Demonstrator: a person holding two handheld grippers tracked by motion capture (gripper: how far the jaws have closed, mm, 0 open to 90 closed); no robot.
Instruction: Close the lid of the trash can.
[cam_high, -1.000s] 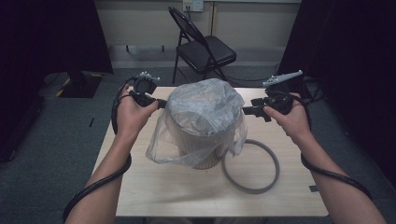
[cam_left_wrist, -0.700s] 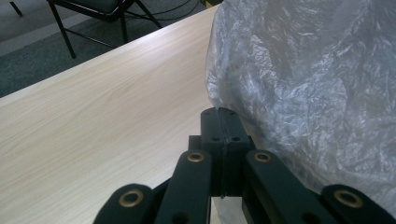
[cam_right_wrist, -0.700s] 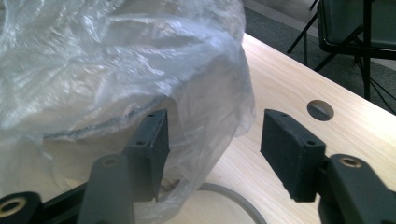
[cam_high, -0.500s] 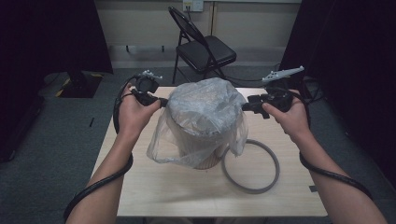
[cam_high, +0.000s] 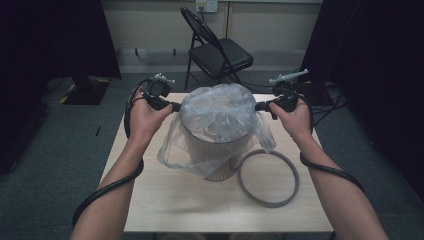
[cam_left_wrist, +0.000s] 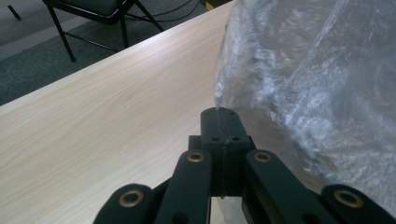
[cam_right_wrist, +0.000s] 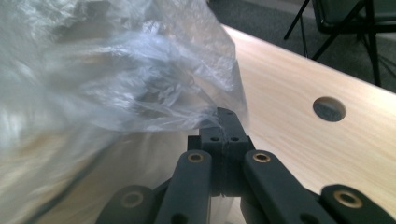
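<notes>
While both hands hold the clear plastic bag (cam_high: 215, 112) by its two sides, the step in hand looks to be the fitting of this bag over the mouth of the ribbed beige bin (cam_high: 216, 155), which stands in the middle of the high view, on the wooden counter (cam_high: 150, 200).

The left hand-held gripper (cam_high: 176, 106), at the upper left of the bin, has its jaws closed on the edge of the bag; in the left gripper view a thin fold of film enters between the tips (cam_left_wrist: 219, 114). The right hand-held gripper (cam_high: 258, 106), at the upper right of the bin, has just been closing its jaws, and in the right gripper view the film is pinched between them (cam_right_wrist: 224, 122).

The bag is stretched flat over the top of the bin, like a drum skin, and its loose part hangs down at the lower left side and at the right side. It is thin, wrinkled and half transparent, so the ribs show through.

I judge that the next move asks both hands to pull the rim downward and evenly, without tearing the film. The grey ring (cam_high: 268, 177), lying flat at the lower right, just beside the bin, probably goes on after that.
</notes>
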